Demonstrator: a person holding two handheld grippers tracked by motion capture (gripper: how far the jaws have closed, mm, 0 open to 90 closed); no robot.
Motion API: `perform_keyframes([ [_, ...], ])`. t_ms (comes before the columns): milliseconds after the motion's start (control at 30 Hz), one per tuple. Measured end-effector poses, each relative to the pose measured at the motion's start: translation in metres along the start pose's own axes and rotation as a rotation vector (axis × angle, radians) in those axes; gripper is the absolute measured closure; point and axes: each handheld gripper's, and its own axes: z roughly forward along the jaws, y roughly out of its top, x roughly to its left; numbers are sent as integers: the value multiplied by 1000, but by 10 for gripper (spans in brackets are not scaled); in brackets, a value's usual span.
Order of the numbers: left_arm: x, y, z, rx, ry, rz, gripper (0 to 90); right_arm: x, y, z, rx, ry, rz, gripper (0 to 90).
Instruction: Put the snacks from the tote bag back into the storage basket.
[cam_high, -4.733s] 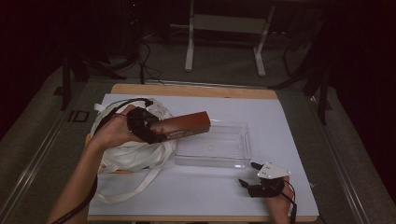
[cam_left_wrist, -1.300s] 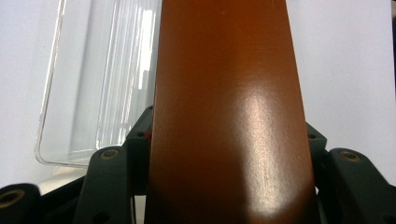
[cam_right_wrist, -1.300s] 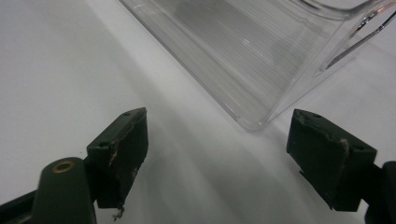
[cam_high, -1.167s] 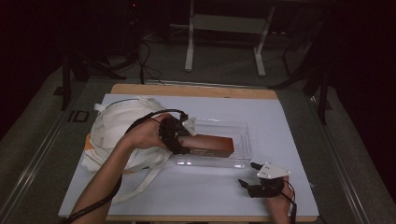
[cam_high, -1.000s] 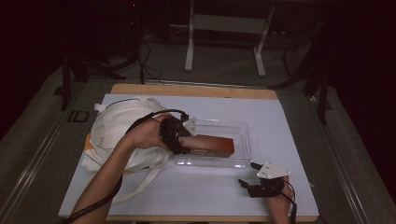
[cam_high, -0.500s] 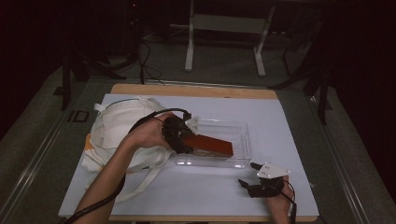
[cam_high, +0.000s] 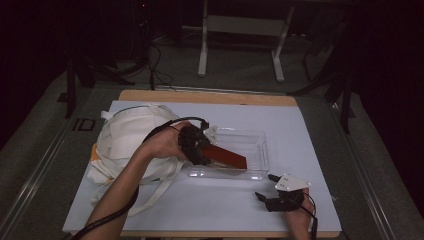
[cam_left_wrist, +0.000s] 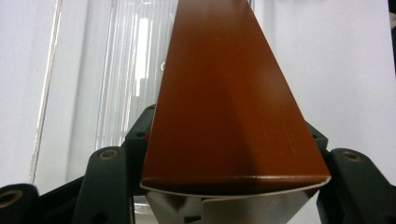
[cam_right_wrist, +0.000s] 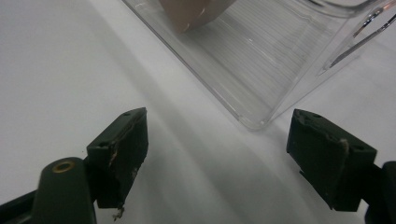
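A long reddish-brown box (cam_high: 227, 157) slants down into the clear plastic tray (cam_high: 260, 150) at mid-table. My left gripper (cam_high: 197, 146) is shut on the box's near end at the tray's left side. In the left gripper view the box (cam_left_wrist: 224, 93) runs away from me between the two black jaws, over the ribbed tray floor (cam_left_wrist: 116, 70). My right gripper (cam_high: 263, 186) rests on the white table sheet by the tray's front right corner, open with nothing between its fingers (cam_right_wrist: 119, 149). The right gripper view shows the tray corner (cam_right_wrist: 261, 60) and the box's end (cam_right_wrist: 191, 14) behind its wall.
A cream cloth bag (cam_high: 125, 140) with loose straps lies left of the tray, under my left forearm. The white sheet (cam_high: 310, 130) covers the wooden table. A table frame and cables stand on the dark floor beyond the far edge.
The left gripper has carried the box from above the bag rightward and down into the tray, and its far end has tipped lower over the last second. The right gripper has stayed put.
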Motion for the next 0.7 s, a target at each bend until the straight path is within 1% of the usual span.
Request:
perform_keyframes([
  [133, 0, 1, 1, -2, -4, 2, 426, 0, 0, 0, 1, 0, -1, 207],
  [400, 1, 3, 4, 6, -7, -5, 424, 0, 0, 0, 2, 1, -2, 207],
  [500, 2, 4, 4, 13, -8, -2, 423, 0, 0, 0, 2, 0, -2, 206],
  [533, 2, 4, 6, 9, -12, -9, 423, 0, 0, 0, 1, 0, -1, 207],
  [600, 2, 5, 7, 11, -13, -7, 421, 0, 0, 0, 2, 0, -2, 207],
  [700, 3, 6, 9, 17, -16, -14, 420, 0, 0, 0, 2, 0, -1, 206],
])
